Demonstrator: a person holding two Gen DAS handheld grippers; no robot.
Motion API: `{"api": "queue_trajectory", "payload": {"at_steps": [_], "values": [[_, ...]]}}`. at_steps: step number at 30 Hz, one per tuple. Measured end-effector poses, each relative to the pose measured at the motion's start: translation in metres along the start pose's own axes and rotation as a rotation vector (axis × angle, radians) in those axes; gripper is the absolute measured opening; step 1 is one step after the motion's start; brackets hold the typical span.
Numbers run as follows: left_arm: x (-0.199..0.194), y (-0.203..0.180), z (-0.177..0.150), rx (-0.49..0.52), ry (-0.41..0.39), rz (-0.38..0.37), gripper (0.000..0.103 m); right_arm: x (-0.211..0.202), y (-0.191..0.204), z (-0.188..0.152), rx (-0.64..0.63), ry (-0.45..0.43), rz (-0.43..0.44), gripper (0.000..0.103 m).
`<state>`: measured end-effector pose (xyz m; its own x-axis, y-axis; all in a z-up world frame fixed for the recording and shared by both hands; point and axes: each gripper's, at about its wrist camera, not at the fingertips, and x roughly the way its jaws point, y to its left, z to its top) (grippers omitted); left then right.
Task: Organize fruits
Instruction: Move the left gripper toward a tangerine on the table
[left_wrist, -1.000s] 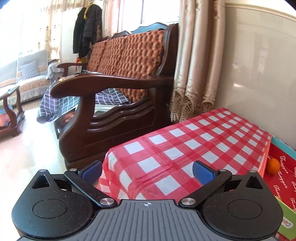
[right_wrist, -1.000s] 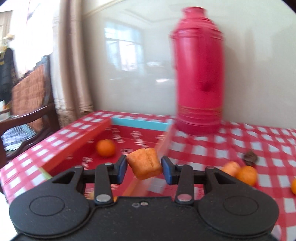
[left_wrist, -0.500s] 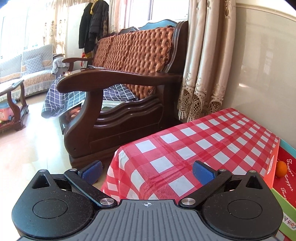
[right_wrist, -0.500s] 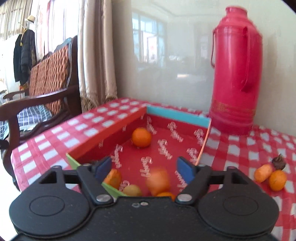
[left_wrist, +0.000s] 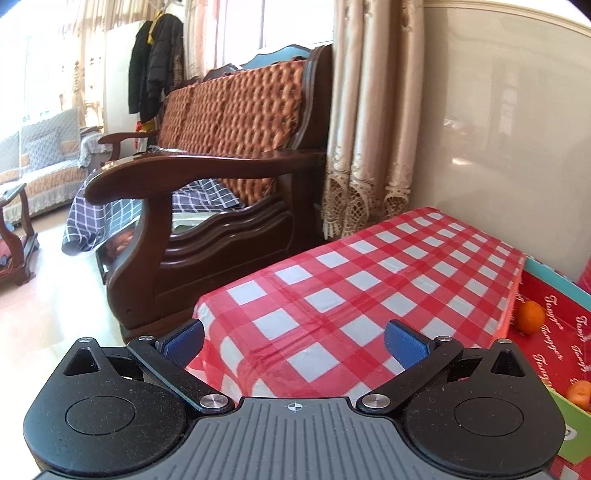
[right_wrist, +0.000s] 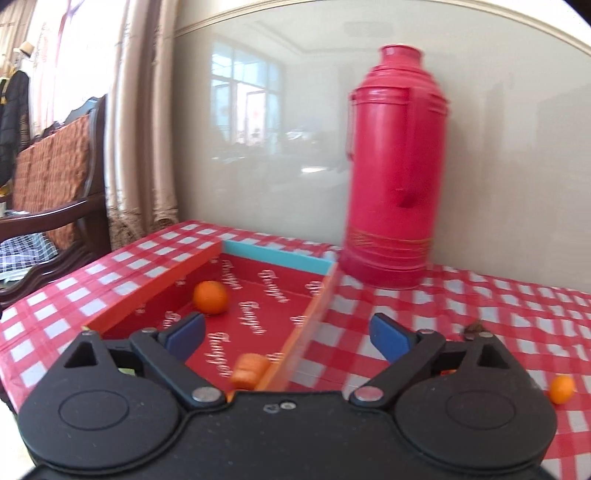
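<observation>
A shallow red box with an orange and turquoise rim lies on the checked table. An orange sits in its far part and a squashed orange fruit lies near its right wall. My right gripper is open and empty above the box's right wall. One more orange lies on the cloth at the right, with a dark stalk behind my right finger. My left gripper is open and empty over the table's left corner; the box with two oranges is at its right.
A tall red thermos stands on the table right behind the box, against the glossy wall. A dark wooden sofa and lace curtains stand left of the table. The table's edge drops off at the left.
My right gripper opened and let go of the squashed orange fruit, which fell into the box. The right view then swung to the right. My left gripper stayed open, shifting slightly.
</observation>
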<state>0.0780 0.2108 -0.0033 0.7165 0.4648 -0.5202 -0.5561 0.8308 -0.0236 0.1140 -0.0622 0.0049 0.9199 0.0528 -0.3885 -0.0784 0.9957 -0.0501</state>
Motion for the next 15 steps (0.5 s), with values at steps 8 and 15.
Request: {"api": "queue_trajectory", "payload": {"at_steps": [8, 15], "values": [[-0.029, -0.058, -0.009, 0.115, -0.047, -0.106, 0.103, -0.023, -0.046, -0.007, 0.06, -0.032, -0.113, 0.094], [-0.072, -0.134, -0.032, 0.283, -0.117, -0.281, 0.103, -0.054, -0.106, -0.021, 0.16, -0.09, -0.321, 0.096]]}}
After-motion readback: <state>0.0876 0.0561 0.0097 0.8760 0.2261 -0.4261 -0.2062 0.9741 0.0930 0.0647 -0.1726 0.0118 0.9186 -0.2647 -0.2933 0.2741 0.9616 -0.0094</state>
